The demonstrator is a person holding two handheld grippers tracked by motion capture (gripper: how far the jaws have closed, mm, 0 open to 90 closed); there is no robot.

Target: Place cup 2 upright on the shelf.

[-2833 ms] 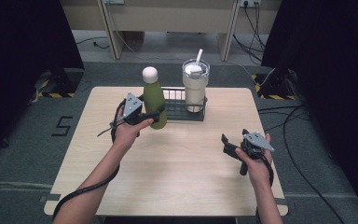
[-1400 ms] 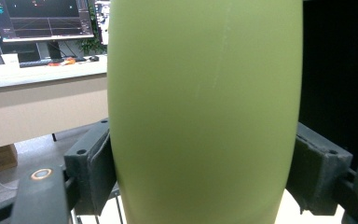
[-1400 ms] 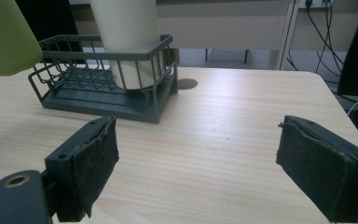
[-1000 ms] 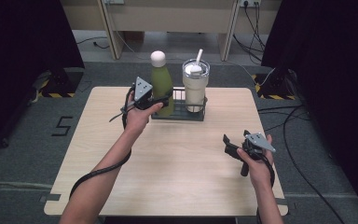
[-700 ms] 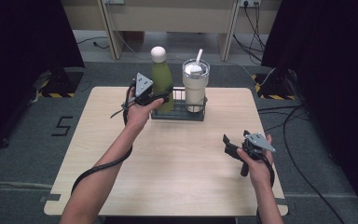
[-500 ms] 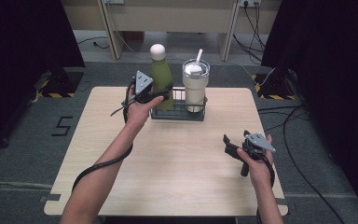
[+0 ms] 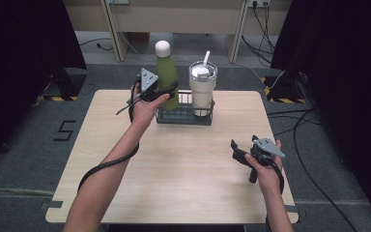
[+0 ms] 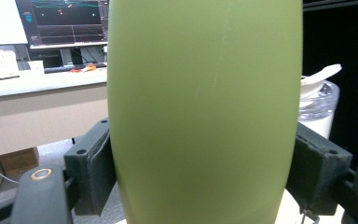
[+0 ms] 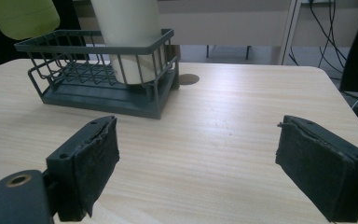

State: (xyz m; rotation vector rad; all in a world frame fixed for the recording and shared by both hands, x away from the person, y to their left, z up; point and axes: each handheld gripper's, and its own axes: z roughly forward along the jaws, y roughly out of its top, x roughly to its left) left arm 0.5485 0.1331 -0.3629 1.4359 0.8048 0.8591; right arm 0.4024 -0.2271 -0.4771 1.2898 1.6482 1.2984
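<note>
My left gripper (image 7: 168,92) is shut on a green bottle (image 7: 165,67) with a white cap, held upright over the left end of a dark wire basket (image 7: 183,117). In the left gripper view the bottle (image 8: 205,112) stands between both pads (image 8: 93,172). The right gripper view has the bottle's base (image 9: 23,16) hanging just above the basket's rim (image 9: 93,46). A clear tumbler (image 7: 203,89) with a lid and straw stands in the basket's right half. My right gripper (image 7: 243,162) rests low at the table's front right, open, its jaws (image 9: 209,172) wide apart with nothing between them.
The light wooden table (image 7: 174,169) has bare board between the basket and my right hand. Past its far edge stand desk legs and cables on the floor (image 7: 265,29). Dark curtains flank both sides. A cable trails from my left forearm across the table.
The left gripper has carried the bottle up from beside the basket's left front and a little to the right, over its left end. The right gripper has stayed still.
</note>
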